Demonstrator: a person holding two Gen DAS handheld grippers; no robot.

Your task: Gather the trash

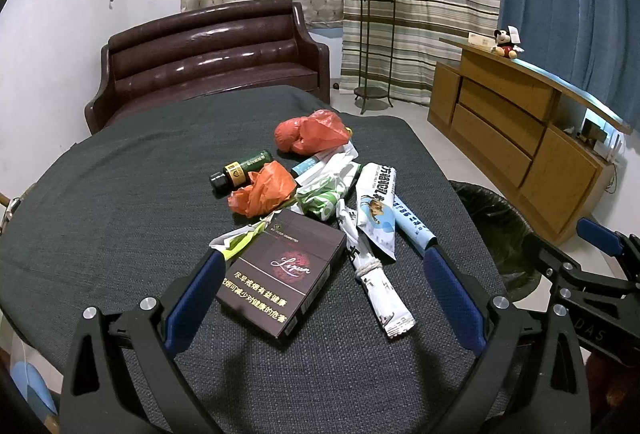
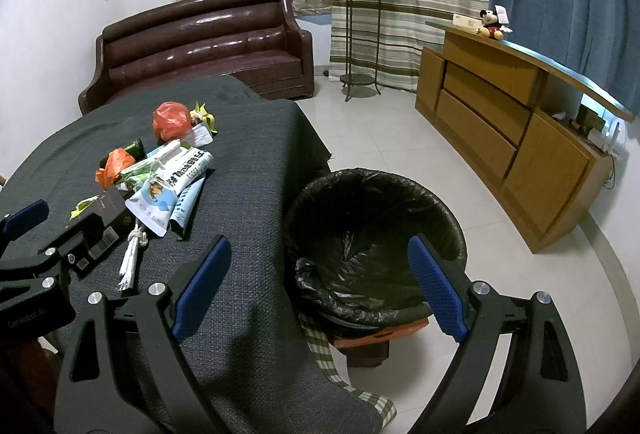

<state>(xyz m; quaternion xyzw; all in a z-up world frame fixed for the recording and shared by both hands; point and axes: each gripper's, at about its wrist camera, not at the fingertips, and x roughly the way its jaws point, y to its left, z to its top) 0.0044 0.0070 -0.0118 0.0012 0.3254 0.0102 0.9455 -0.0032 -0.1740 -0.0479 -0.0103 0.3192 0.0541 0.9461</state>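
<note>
Blue-padded fingers of the left gripper (image 1: 322, 266) are spread wide around a dark cigarette box (image 1: 280, 282) at lower centre, the trash pile (image 1: 320, 186) just above. Right gripper (image 2: 320, 262), equally wide and empty, frames the black-lined bin (image 2: 372, 234) beside the grey-clothed table (image 2: 248, 218) at centre frame

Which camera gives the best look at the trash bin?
The right wrist view: the trash bin shows whole beside the table, black liner and open mouth visible. The left wrist view catches only its edge, past the table.
</note>
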